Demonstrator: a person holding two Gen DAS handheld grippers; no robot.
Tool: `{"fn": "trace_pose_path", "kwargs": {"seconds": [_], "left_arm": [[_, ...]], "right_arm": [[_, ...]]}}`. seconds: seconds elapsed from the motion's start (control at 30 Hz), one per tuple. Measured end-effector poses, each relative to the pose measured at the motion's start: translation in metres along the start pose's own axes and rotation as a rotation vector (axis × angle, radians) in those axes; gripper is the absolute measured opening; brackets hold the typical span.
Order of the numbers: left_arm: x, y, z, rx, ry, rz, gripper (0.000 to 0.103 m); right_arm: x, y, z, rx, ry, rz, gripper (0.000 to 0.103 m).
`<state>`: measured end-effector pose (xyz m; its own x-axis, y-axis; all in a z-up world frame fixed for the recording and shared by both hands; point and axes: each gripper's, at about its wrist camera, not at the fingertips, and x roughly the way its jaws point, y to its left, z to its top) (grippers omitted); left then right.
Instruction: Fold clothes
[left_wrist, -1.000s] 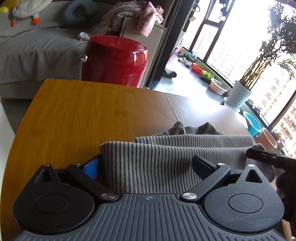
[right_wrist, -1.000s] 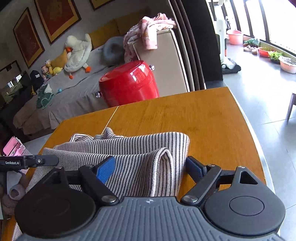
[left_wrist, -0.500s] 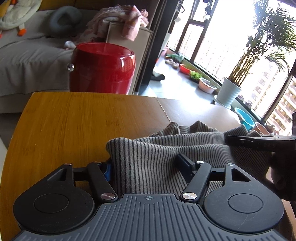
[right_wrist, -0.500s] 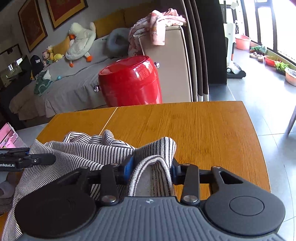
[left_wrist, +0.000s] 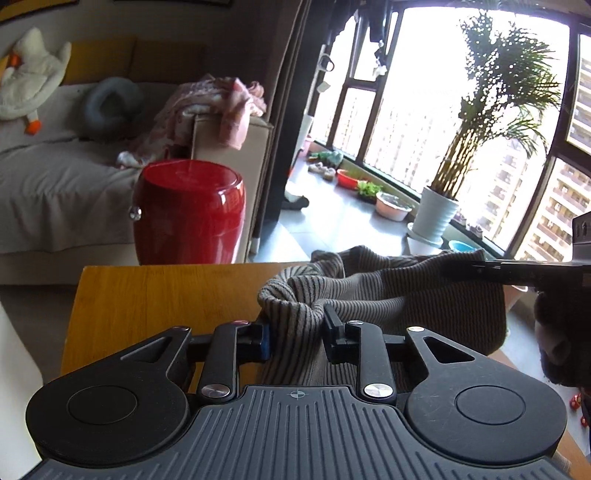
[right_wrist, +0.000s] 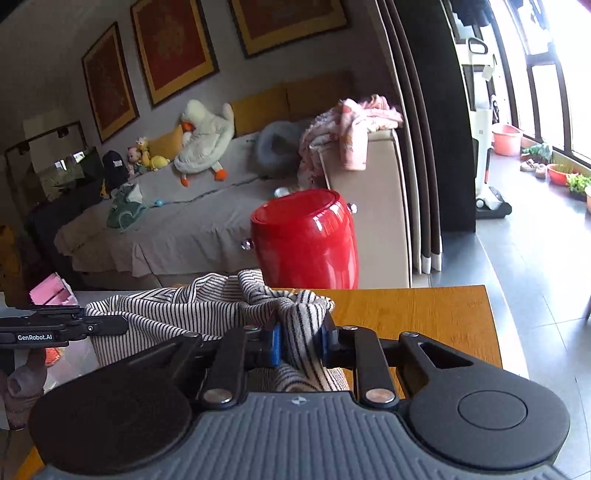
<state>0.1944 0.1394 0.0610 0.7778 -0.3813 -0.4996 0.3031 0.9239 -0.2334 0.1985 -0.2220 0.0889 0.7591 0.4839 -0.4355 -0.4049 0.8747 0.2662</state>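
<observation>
Striped garment (right_wrist: 207, 310): stretched left to right above the wooden table (right_wrist: 424, 314), left gripper (left_wrist: 297, 334) marked "GenRobot.AI" and right gripper (right_wrist: 299, 341) each clenched on an end.

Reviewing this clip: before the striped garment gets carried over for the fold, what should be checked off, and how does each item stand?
1. Left gripper shut on the striped garment: ok.
2. Right gripper shut on the same garment: ok.
3. Cloth spans between both grippers without twisting: cannot tell, it bunches at each grip.
4. Garment's lower edge lifted off the wooden table: cannot tell, hidden by the grippers.
5. Bare table ahead to lay it down: ok.
</observation>
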Motion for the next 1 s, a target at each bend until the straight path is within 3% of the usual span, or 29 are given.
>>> {"fn": "trace_pose_path", "kwargs": {"seconds": [0.17,0.33,0.47,0.63,0.7,0.73,0.8,0.87,1.0], "left_arm": [[-0.062,-0.029,-0.011,0.046,-0.064,-0.023,0.027],[-0.096,-0.044,-0.059,0.055,-0.004,-0.029,0.027],[-0.107,-0.035,-0.099,0.009,0.087,-0.033,0.03],[-0.118,-0.005,-0.121,-0.069,0.162,-0.012,0.045],[-0.124,0.002,-0.118,-0.104,0.146,-0.015,0.053],[-0.127,0.006,-0.117,-0.121,0.137,-0.016,0.057],[-0.131,0.011,-0.111,-0.176,0.102,-0.042,0.073],[-0.127,0.011,-0.107,-0.219,0.09,-0.062,0.082],[-0.097,0.004,-0.111,-0.278,0.149,-0.08,0.088]], "right_arm": [[-0.064,0.019,-0.024,-0.035,-0.025,0.038,0.018],[-0.104,0.03,-0.075,-0.054,0.035,0.014,0.018],[-0.129,0.032,-0.121,-0.054,0.106,-0.017,0.019],[-0.155,0.017,-0.149,0.01,0.136,-0.024,0.032],[-0.159,0.005,-0.147,0.104,0.108,-0.004,0.054],[-0.161,-0.001,-0.146,0.15,0.094,0.006,0.057],[-0.165,-0.012,-0.144,0.243,0.066,0.026,0.06],[-0.158,-0.022,-0.143,0.335,0.04,0.049,0.065],[-0.12,-0.021,-0.149,0.378,0.082,0.065,0.07]]}}
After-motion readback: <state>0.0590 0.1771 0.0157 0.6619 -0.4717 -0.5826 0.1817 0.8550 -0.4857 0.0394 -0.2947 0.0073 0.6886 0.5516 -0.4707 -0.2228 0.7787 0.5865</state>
